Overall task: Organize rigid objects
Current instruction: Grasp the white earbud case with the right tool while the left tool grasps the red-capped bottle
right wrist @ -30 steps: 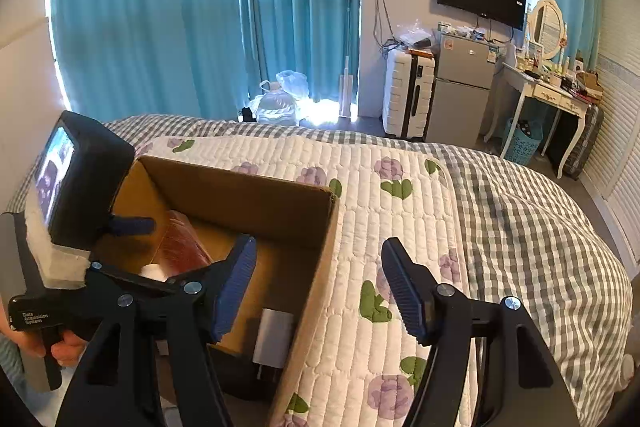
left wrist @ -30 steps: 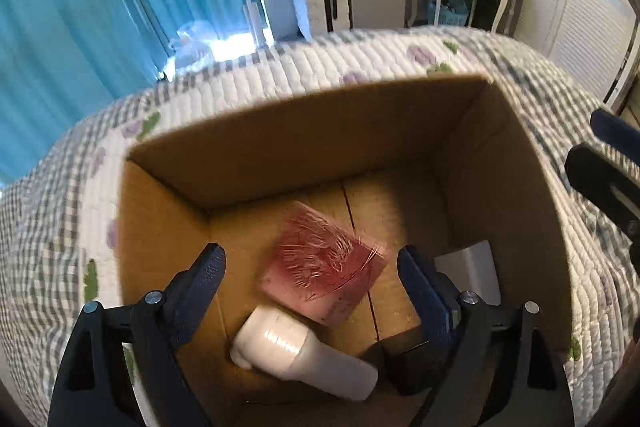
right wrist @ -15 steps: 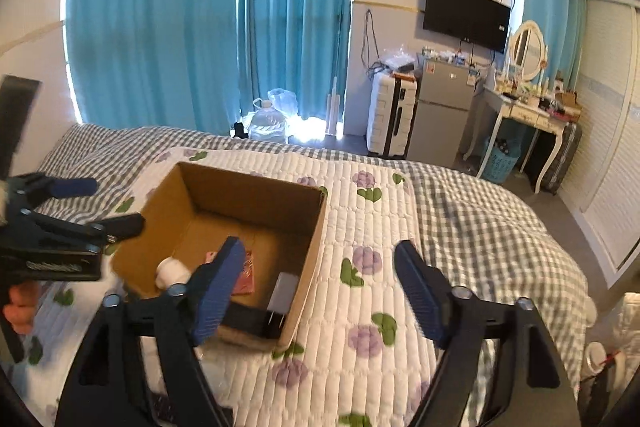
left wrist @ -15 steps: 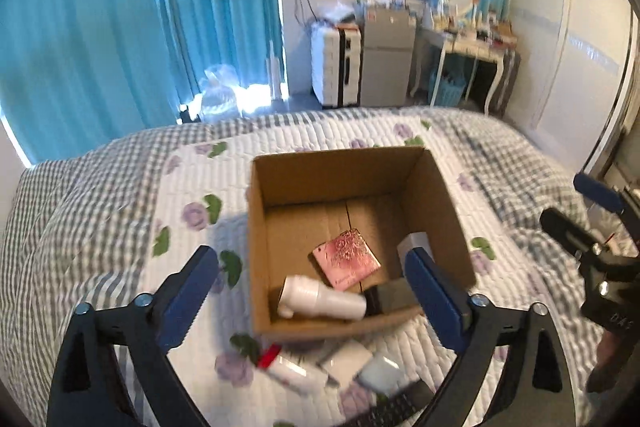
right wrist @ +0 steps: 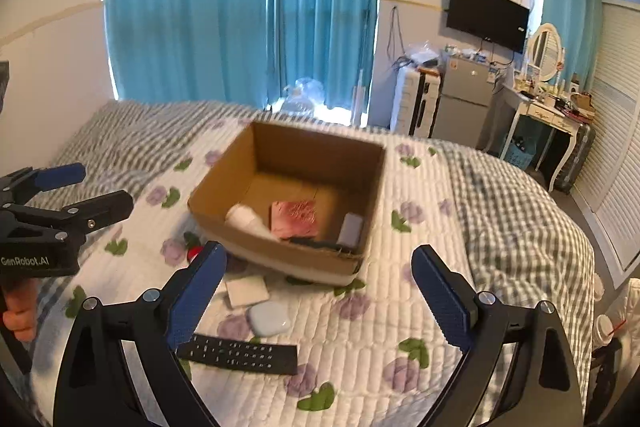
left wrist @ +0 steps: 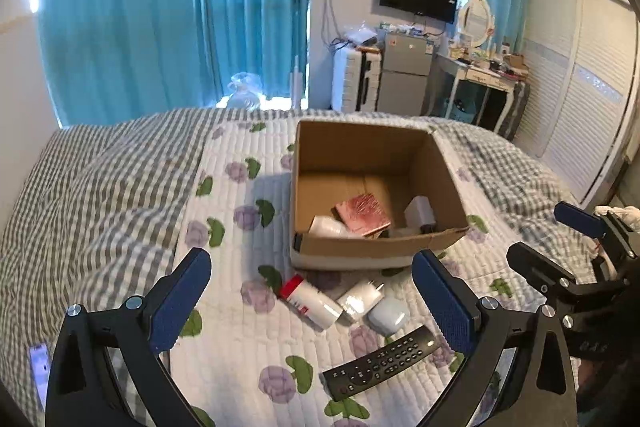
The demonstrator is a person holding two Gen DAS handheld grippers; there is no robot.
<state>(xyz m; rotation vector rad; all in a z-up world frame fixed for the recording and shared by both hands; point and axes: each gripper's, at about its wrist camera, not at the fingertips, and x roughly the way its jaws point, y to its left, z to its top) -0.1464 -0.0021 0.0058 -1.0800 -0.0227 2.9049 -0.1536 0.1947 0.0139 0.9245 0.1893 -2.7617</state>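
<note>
An open cardboard box [left wrist: 372, 249] [right wrist: 256, 247] stands on the bed. It holds a red booklet [left wrist: 362, 213] [right wrist: 295, 218], a white bottle [left wrist: 326, 227] [right wrist: 244, 219], a grey block [left wrist: 418, 209] [right wrist: 350, 229] and a dark item. In front of it lie a red-capped white bottle [left wrist: 310, 301], a white square adapter [left wrist: 360, 297] [right wrist: 246, 291], a pale earbud case [left wrist: 387, 313] [right wrist: 269, 319] and a black remote [left wrist: 378, 361] [right wrist: 238, 351]. My left gripper [left wrist: 310, 301] is open and empty above these. My right gripper [right wrist: 316, 301] is open and empty, to the right.
The bed has a white floral quilt [left wrist: 236, 307] over a grey checked cover [left wrist: 80, 195]. A phone [left wrist: 40, 367] lies at the left edge. Beyond the bed are blue curtains, a suitcase, a small fridge [left wrist: 404, 83] and a dressing table.
Both grippers have pulled back and up from the box, which now looks smaller. The red booklet lies in the box. The loose items in front of the box have come into view.
</note>
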